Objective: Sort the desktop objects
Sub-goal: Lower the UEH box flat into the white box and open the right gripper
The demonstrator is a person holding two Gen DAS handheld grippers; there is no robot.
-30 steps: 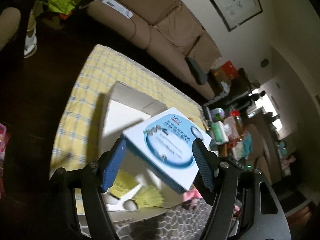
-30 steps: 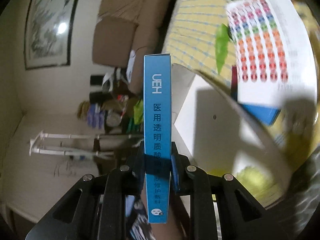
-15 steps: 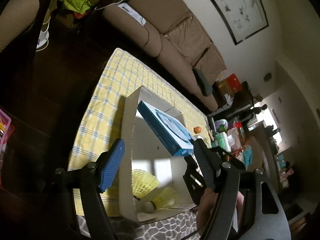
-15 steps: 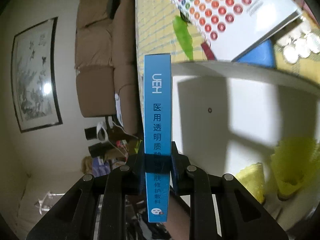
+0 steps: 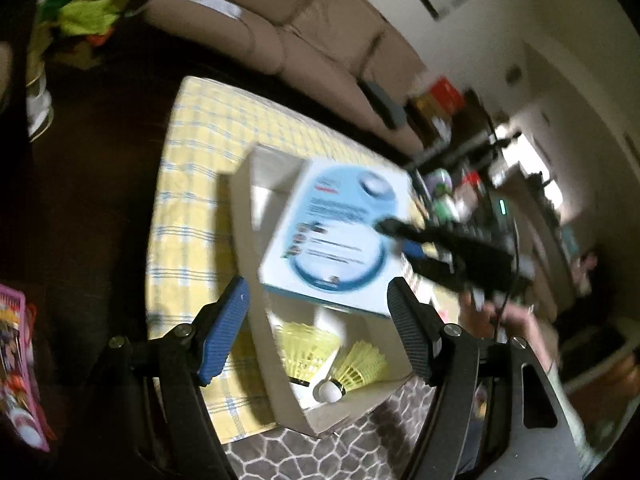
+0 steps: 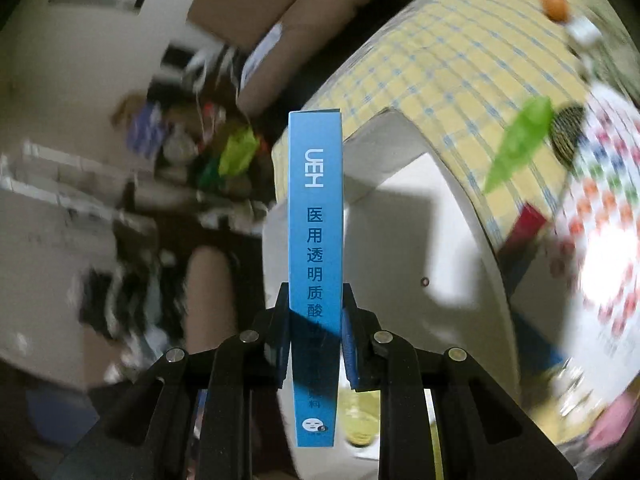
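My right gripper (image 6: 315, 340) is shut on a flat blue and white face-mask box (image 6: 316, 264), seen edge-on in the right wrist view. In the left wrist view the same box (image 5: 340, 236) lies face-up over a white cardboard box (image 5: 280, 364) on the yellow checked tablecloth (image 5: 192, 208), held at its right edge by the right gripper (image 5: 404, 236). Yellow shuttlecocks (image 5: 320, 356) lie inside the white box. My left gripper (image 5: 318, 328) is open and empty, just in front of and below the mask box.
A brown sofa (image 5: 304, 52) runs behind the table. A colourful dotted sheet (image 6: 600, 240), a green leaf-shaped piece (image 6: 516, 144) and an orange ball (image 6: 554, 4) lie on the cloth to the right. A grey patterned mat (image 5: 340, 448) lies at the near edge.
The mask box has turned from edge-up to lying face-up over the white box, still held by my right gripper. My left gripper stays open; both views have swung.
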